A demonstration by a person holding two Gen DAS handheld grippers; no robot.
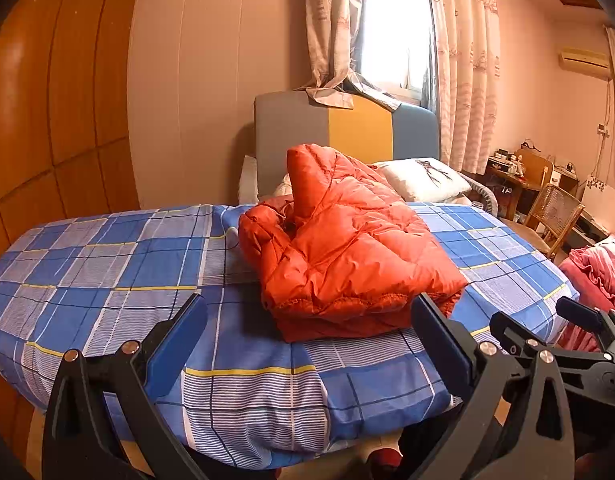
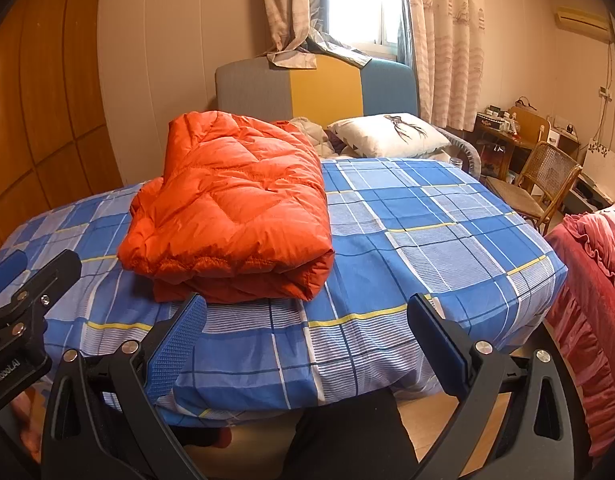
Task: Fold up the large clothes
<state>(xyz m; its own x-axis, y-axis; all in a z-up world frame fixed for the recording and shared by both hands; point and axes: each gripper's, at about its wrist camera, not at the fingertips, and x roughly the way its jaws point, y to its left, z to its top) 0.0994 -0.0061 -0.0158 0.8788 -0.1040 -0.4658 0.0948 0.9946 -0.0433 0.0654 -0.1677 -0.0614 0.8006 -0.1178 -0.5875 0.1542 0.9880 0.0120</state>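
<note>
Orange down jacket [image 1: 347,248] lies folded into a thick bundle on the bed [image 1: 107,272], on the blue plaid sheet, roughly mid-mattress and toward the near edge. Quilted outer shell faces up. Stacked layers show at the near edge, with a ribbed hem along it. In the left wrist view one padded part of the jacket stands up at the far side of the bundle; the right wrist view shows the top as a fairly flat slab.

Left hand-held gripper [image 1: 307,320]: fingers spread wide, blue pads facing each other, nothing between them. It hovers at the near edge of the bed, in front of the jacket, apart from it as far as the view shows. Right hand-held gripper [image 2: 307,320]: also spread wide and empty, held over the near bed edge, the jacket ahead and to its left. Each gripper shows at the edge of the other's view, side by side.

Surroundings: white pillow [image 2: 391,134] with a dark print lies at the head of the bed, behind the jacket. Headboard [image 2: 319,88] in grey, yellow and blue panels stands behind it, with a curtain [image 2: 291,12] end draped over its top. Wicker chair [image 2: 547,184] stands to the right of the bed. Pink ruffled bedding [image 2: 587,280] lies at far right.
</note>
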